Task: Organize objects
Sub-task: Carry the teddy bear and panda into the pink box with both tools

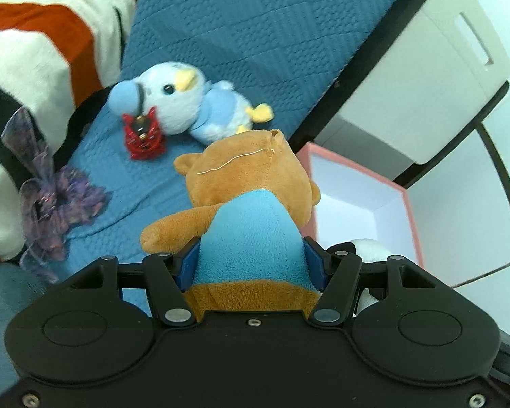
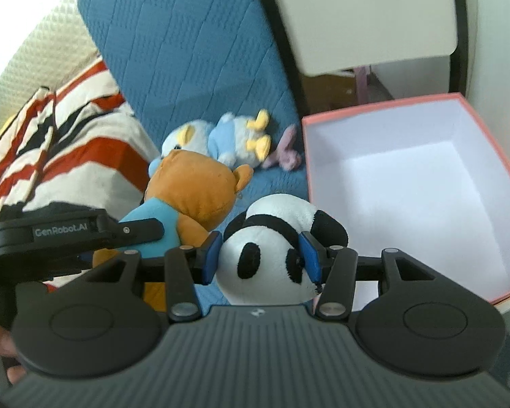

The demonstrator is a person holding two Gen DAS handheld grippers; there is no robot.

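Two tongs each pinch a toy, right tongs (image 2: 260,256) with panda (image 2: 272,258) nearer the pink box (image 2: 408,183) than left tongs (image 1: 251,261) with bear (image 1: 248,210).

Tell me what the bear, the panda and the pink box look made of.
Bear: soft plush fabric, short fuzzy nap, stitched seam on the head. Panda: plush too, fluffy pile. Pink box: likely matte cardboard, with thin rigid walls and a plain white inside.

Home: quilted blue couch (image 1: 255,34), striped blanket (image 1: 34,51), plush toys.
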